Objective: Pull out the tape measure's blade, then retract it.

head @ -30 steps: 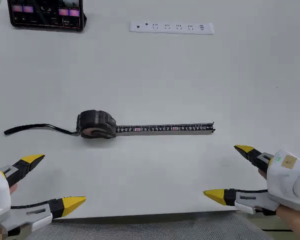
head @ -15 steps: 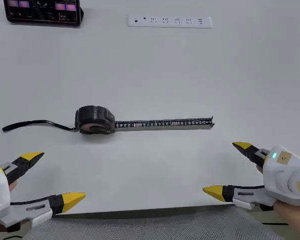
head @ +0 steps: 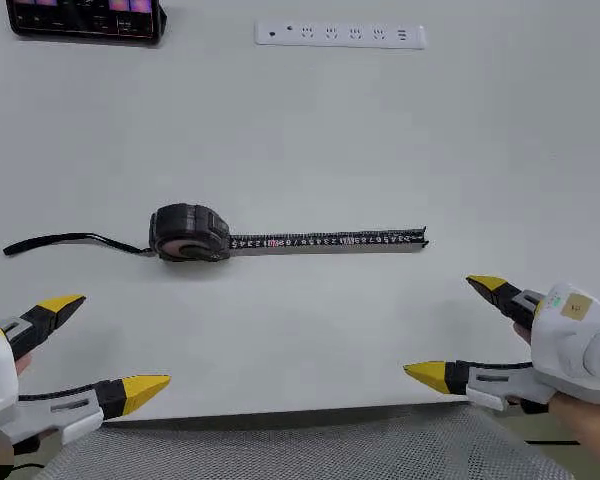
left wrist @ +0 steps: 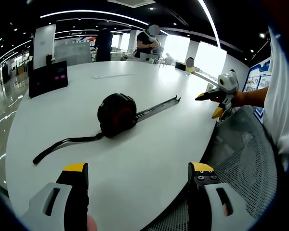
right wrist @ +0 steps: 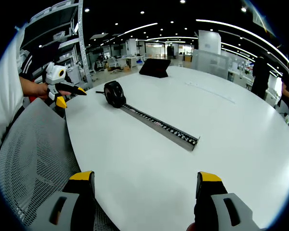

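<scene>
The tape measure (head: 190, 233) lies mid-way across the bench (head: 400, 140) with its blade (head: 330, 240) extended flat. The left gripper (head: 117, 341) and right gripper (head: 443, 327) hover near the edge, fingers (head: 140, 388) wide and empty. If the blade is released with the case unheld, it may whip back (its hook striking hard) and skid the case.

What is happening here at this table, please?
A person at a white table holds the left gripper and the right gripper, both open and touching nothing, near the table's front edge. The tape measure lies beyond them, its blade pulled out and flat on the table, its strap trailing the other way. The blade is not yet retracted.
</scene>
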